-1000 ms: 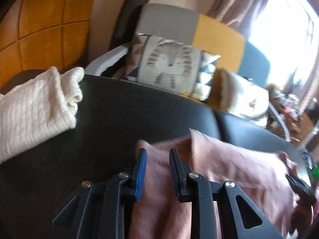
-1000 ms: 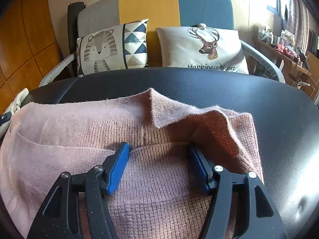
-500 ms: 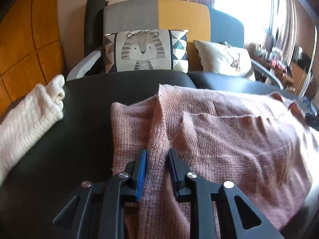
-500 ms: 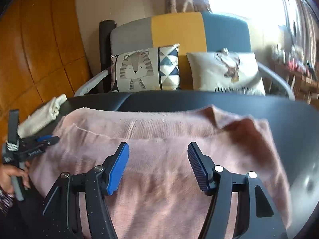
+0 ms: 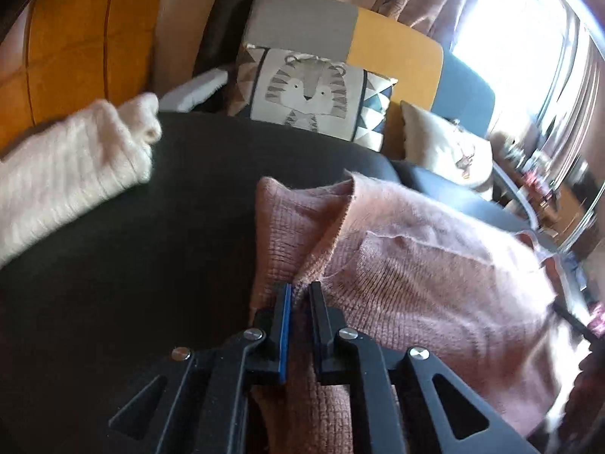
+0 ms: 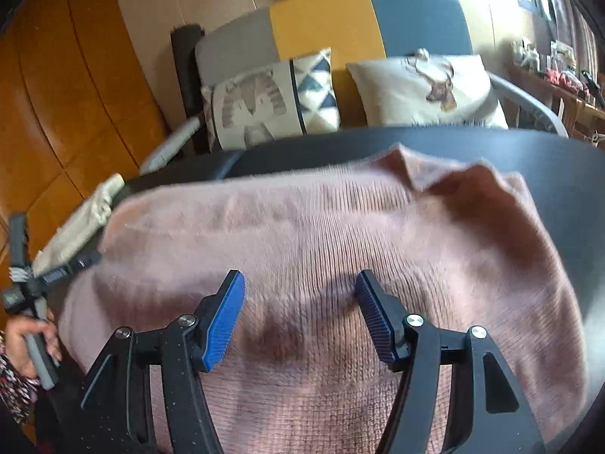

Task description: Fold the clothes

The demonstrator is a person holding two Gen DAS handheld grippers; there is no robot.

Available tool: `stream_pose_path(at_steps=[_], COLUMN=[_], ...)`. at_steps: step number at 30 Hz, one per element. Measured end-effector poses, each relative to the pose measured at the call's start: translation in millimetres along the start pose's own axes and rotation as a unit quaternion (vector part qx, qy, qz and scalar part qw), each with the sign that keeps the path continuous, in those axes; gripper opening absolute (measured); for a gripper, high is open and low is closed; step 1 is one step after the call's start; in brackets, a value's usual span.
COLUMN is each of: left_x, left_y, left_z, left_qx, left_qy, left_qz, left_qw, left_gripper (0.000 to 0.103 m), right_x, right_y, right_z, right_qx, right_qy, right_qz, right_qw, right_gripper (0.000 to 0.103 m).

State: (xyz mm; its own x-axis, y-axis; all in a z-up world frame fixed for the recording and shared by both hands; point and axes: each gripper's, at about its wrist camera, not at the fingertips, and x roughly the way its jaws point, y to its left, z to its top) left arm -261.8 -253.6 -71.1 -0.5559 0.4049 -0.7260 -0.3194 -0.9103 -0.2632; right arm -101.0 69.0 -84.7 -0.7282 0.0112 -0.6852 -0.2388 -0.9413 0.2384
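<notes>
Jaws nipped tight on a ridge of the pink sweater (image 5: 416,265) by the left gripper (image 5: 299,295), the right gripper (image 6: 300,295) spread wide above it on the black surface (image 5: 151,246): mid-fold, I'd say, wanting the pinched edge carried across flat.

Window (image 5: 529,38) glare upper right; motion blur, fisheye warping

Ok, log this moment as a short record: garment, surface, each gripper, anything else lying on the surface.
garment: pink sweater, spread out, partly folded
surface: black table
left gripper: shut on a fold of the pink sweater near its left edge
right gripper: open, above the sweater, gripping nothing
other item: cream sweater, folded, at the table's left edge, apart from the pink one
background: sofa with two cushions
</notes>
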Motion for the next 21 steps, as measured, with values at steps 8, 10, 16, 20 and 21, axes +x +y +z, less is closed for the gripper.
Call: stream_pose_path(at_steps=[8, 10, 16, 20, 21], left_x=[-49.9, -42.3, 9.5, 34.2, 35.6], left_y=[-53.4, -86.8, -141.9, -125.7, -122.0], left_z=[0.5, -3.8, -1.8, 6.9, 8.3], left_qx=[0.053, 0.105, 0.220, 0.196, 0.186], left_qy=[-0.088, -0.062, -0.001, 0.023, 0.017], left_qz=[-0.019, -0.057, -0.021, 0.007, 0.004], left_qw=[0.9945, 0.9909, 0.9752, 0.9804, 0.9824], left_gripper=[0.015, 0.015, 0.015, 0.020, 0.023], right_x=[-8.6, -6.7, 14.3, 38.5, 41.0], right_y=[13.2, 21.4, 50.8, 66.9, 69.3], right_z=[10.3, 15.2, 34.6, 37.2, 36.1], right_qx=[-0.028, -0.045, -0.111, -0.152, -0.161], right_qy=[-0.017, -0.012, 0.034, 0.077, 0.075], right_qz=[0.032, 0.044, 0.079, 0.058, 0.051], right_qw=[0.999, 0.998, 0.990, 0.984, 0.983], right_gripper=[0.064, 0.064, 0.064, 0.064, 0.064])
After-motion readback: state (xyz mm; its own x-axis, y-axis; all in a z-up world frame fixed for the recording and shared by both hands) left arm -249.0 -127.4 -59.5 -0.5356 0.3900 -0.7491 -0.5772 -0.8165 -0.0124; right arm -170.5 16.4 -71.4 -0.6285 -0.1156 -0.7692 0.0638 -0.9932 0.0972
